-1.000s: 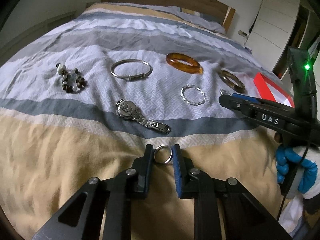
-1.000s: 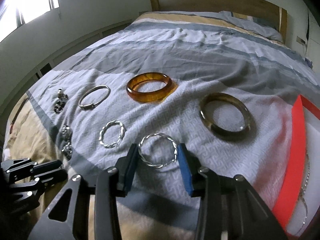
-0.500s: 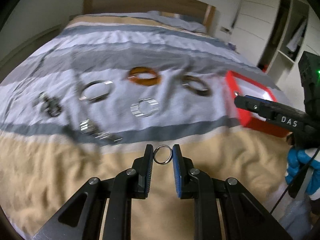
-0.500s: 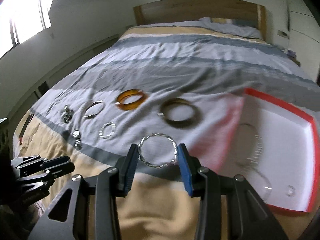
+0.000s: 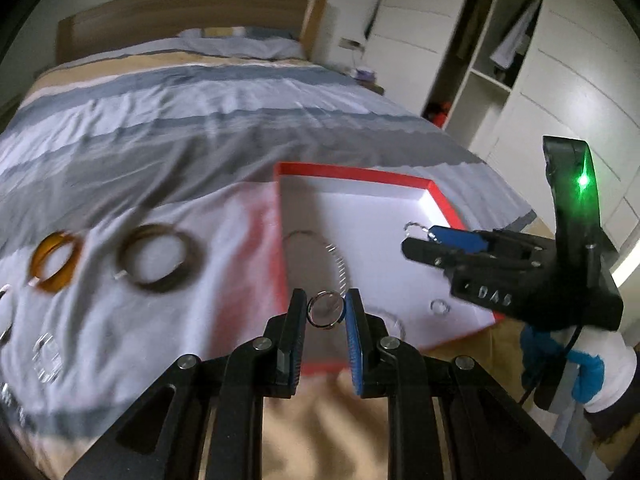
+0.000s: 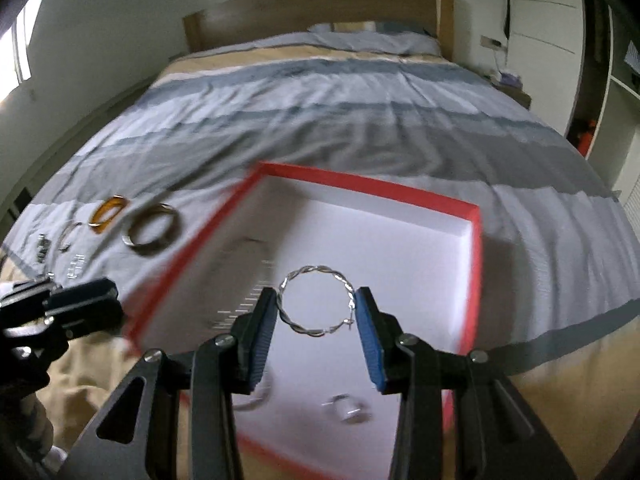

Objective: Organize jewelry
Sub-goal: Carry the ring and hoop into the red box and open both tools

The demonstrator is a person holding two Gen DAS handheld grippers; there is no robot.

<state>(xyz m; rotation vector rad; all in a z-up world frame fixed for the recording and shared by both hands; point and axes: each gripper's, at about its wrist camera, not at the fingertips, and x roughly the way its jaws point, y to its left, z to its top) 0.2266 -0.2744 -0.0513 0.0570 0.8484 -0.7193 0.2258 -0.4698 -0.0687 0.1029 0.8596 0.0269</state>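
red-rimmed box (image 6: 474, 216) holds blurred chains; left gripper (image 5: 325, 312) pinches a ring (image 5: 325, 311), right gripper (image 6: 316, 306) clamps a twisted bangle (image 6: 316, 300).

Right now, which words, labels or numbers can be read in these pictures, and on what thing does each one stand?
"DAS": on the black body of the right gripper, in the left wrist view, seen upside down and slightly blurred.
No other text is readable; nothing is printed on the red box.

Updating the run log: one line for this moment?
left gripper: holds ring | right gripper: holds twisted hoop | both over red tray
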